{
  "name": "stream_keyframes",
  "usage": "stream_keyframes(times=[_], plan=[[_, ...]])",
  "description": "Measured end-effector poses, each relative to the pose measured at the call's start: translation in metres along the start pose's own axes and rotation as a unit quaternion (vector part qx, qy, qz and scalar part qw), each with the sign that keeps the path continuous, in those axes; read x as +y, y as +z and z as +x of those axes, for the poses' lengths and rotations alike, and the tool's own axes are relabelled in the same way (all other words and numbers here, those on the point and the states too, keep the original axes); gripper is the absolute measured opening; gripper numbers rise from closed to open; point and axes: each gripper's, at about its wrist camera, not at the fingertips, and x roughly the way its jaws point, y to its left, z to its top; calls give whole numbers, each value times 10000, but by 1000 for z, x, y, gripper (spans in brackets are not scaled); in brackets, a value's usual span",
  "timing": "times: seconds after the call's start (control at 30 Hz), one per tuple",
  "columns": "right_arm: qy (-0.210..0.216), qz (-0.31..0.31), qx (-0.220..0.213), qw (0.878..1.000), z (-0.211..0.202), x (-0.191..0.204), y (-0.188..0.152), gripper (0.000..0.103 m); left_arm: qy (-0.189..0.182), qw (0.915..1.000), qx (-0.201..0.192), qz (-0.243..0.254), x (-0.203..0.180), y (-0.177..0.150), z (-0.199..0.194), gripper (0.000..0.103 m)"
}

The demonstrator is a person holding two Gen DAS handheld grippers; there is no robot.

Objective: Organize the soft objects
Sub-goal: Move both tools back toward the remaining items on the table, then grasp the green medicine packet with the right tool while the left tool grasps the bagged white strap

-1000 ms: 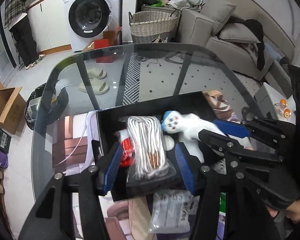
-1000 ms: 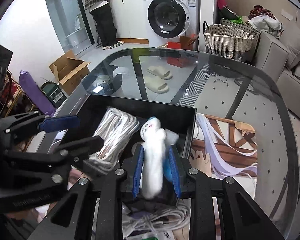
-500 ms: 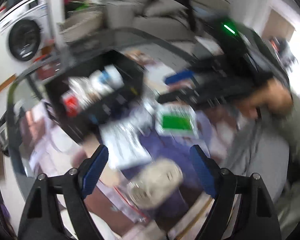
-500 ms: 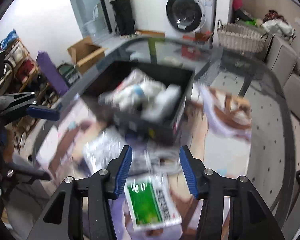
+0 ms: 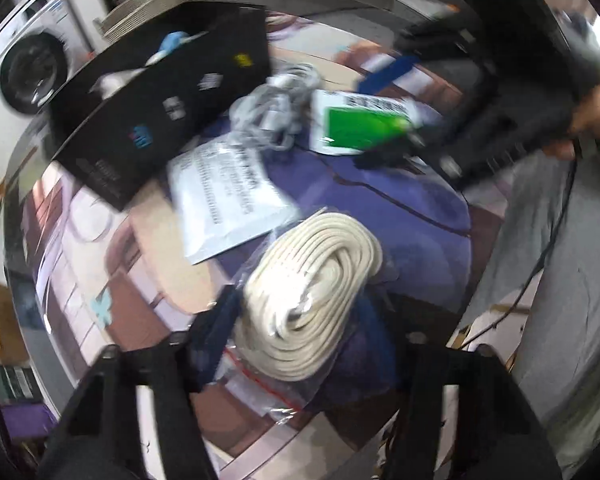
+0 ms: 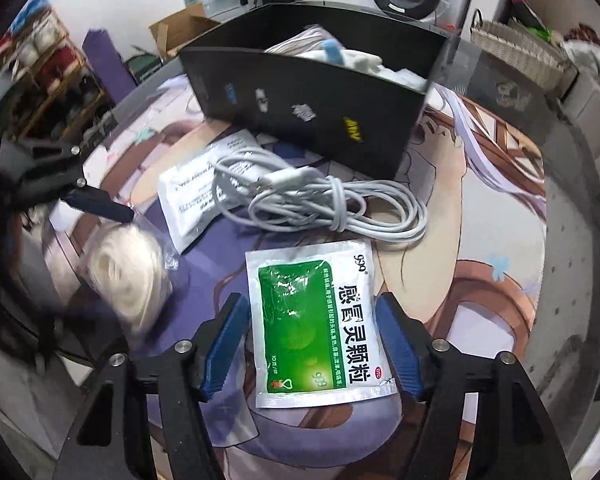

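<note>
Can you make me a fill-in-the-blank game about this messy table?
The right gripper has a ____ and white medicine sachet between its fingers.
The coiled cream rope in a clear bag lies between the ____ gripper's fingers.
The tangled white charging cable lies in front of the ____ plastic box.

Missing words: green; left; black

I see the box (image 6: pixel 312 100) toward the table's (image 6: pixel 560 280) far edge; before it lies the cable (image 6: pixel 320 200), then the sachet (image 6: pixel 320 320); the rope coil (image 6: pixel 124 276) sits left.

Motion blur smears the left view; the black box (image 5: pixel 168 92) at eleven o'clock hides most of its contents.
</note>
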Motion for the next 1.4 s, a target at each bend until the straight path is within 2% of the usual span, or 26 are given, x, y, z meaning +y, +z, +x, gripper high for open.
stream_keyframes(times=[0.07, 0.13, 0.23, 0.3, 0.33, 0.37, 0.4, 0.5, 0.53, 0.6, 0.63, 0.67, 0.7, 0.77, 1.13, 1.3, 1.4], plan=[[-107, -122, 4, 9999, 1, 6, -3, 78, 244, 9991, -54, -331, 13, -3, -3, 44], [-116, -147, 33, 9998, 1, 10, -4, 79, 446, 9964, -54, -718, 28, -8, -6, 42], [-137, -83, 30, 9999, 1, 8, -5, 80, 510, 9864, -97, -1561, 54, -19, -12, 42], [-152, -61, 27, 9999, 2, 8, -4, 80, 481, 9819, -98, -1830, 62, -23, -10, 46], [-158, -41, 24, 9999, 2, 9, -5, 80, 479, 9813, -102, -1860, 65, -23, -10, 51], [-156, -35, 14, 9999, 2, 6, -3, 74, 494, 9810, -101, -1872, 65, -22, -8, 60], [-167, -53, -12, 9998, 2, 7, -3, 62, 499, 9817, -67, -1836, 64, -23, -7, 64], [-77, -355, -104, 9993, -3, 18, -7, 50, 711, 9849, 41, -1575, 47, -22, -4, 67], [-54, -393, -116, 9991, -3, 21, -7, 42, 697, 9848, 43, -1591, 43, -20, -3, 67], [10, -486, -174, 9987, -5, 24, -8, 31, 684, 9842, 36, -1633, 45, -20, -4, 61], [26, -519, -187, 9985, -6, 26, -8, 30, 693, 9843, 9, -1622, 47, -17, -8, 48], [22, -573, -208, 9981, -6, 29, -8, 27, 720, 9842, -8, -1617, 47, -16, -9, 39], [9, -629, -231, 9978, -7, 31, -9, 25, 728, 9838, -13, -1637, 48, -15, -10, 38], [20, -666, -261, 9974, -7, 34, -9, 23, 744, 9833, -38, -1659, 53, -15, -9, 34], [110, -608, -309, 9976, -11, 30, -10, 21, 690, 9836, -217, -1650, 50, -14, -18, 32], [112, -576, -405, 9975, -18, 29, -8, 20, 721, 9825, -594, -1613, 47, -9, -35, 32], [92, -525, -628, 9966, -30, 27, -7, 20, 761, 9799, -914, -1601, 46, -6, -48, 32]])
